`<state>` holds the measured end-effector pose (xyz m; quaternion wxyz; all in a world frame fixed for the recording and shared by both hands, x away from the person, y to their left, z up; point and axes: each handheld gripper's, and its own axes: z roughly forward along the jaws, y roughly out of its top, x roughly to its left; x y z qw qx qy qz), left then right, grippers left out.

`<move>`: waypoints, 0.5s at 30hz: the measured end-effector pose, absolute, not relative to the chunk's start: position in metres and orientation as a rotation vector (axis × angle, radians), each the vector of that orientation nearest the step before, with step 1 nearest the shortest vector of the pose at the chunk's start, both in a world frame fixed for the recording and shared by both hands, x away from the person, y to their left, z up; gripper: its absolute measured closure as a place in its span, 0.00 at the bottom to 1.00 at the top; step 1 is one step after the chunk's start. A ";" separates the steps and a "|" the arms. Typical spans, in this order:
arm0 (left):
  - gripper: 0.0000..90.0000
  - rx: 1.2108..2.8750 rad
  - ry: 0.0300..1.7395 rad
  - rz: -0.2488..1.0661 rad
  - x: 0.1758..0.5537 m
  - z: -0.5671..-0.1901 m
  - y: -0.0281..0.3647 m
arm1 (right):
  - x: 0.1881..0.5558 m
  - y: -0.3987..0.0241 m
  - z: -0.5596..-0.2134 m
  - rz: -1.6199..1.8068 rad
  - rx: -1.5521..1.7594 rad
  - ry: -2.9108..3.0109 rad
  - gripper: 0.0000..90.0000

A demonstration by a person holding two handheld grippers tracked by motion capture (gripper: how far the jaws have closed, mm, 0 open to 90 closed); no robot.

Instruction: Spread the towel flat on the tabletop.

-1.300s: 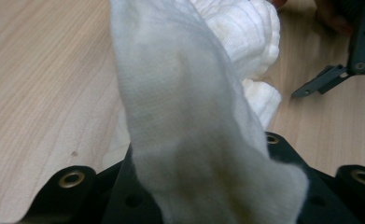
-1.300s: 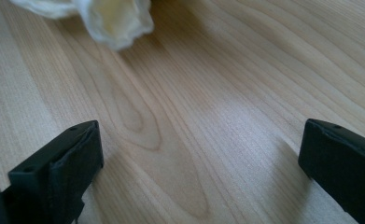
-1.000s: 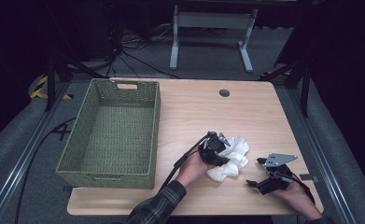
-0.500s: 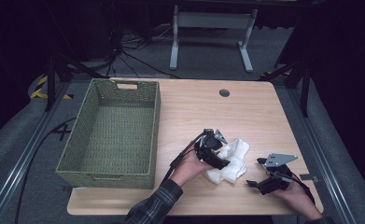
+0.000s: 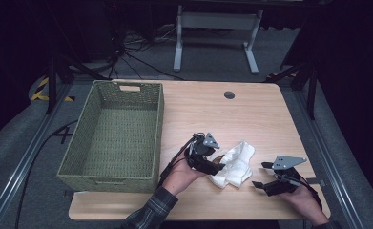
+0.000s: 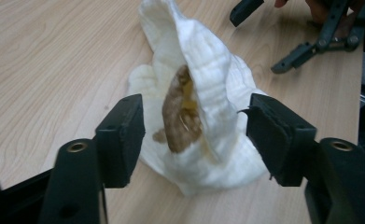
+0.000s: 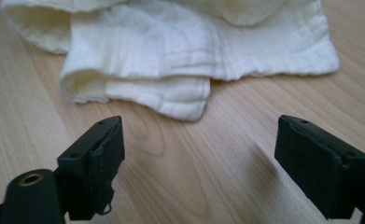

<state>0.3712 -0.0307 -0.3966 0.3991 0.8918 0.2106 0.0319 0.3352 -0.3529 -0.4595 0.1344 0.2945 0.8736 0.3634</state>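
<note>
1. Looking like the grab stage of handling the white cloth (image 5: 233, 164), lying crumpled at lower centre-right of the high view, on the bare table (image 5: 251, 114), well apart from the basket.
2. Closing in with the left gripper (image 6: 196, 135): jaws standing open, straddling a raised fold of the cloth in the middle of the left gripper view, not pinching anything yet as far as can be told. Showing a brownish stain (image 6: 180, 114) right on that fold, centre of frame.
3. Hanging back with the right gripper (image 7: 199, 154): jaws spread wide, holding nothing, pointing at the cloth's hemmed edge up in the top half of the right gripper view, bare wood in between.
4. Guessing at the next move: squeezing the left jaws shut on that standing fold, probably deep enough to avoid the fabric slipping out, then maybe bringing the right one forward onto the near edge. Only a guess though.
5. Checking the green woven basket (image 5: 79, 157) at the left of the high view: sitting open-topped with nothing visible inside, just the woven floor.
6. Spotting a small dark round grommet (image 5: 229, 95) at upper centre of the tabletop, nowhere near the action.
</note>
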 end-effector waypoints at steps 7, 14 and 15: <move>0.59 2.268 0.526 0.075 0.346 -0.402 -0.022 | 0.331 -0.347 -0.447 1.157 0.851 2.544 0.35; 0.63 2.339 0.499 0.052 0.331 -0.424 -0.031 | 0.329 -0.334 -0.444 1.223 0.794 2.621 0.55; 0.63 2.358 0.499 0.052 0.330 -0.426 -0.034 | 0.329 -0.331 -0.444 1.227 0.788 2.634 0.56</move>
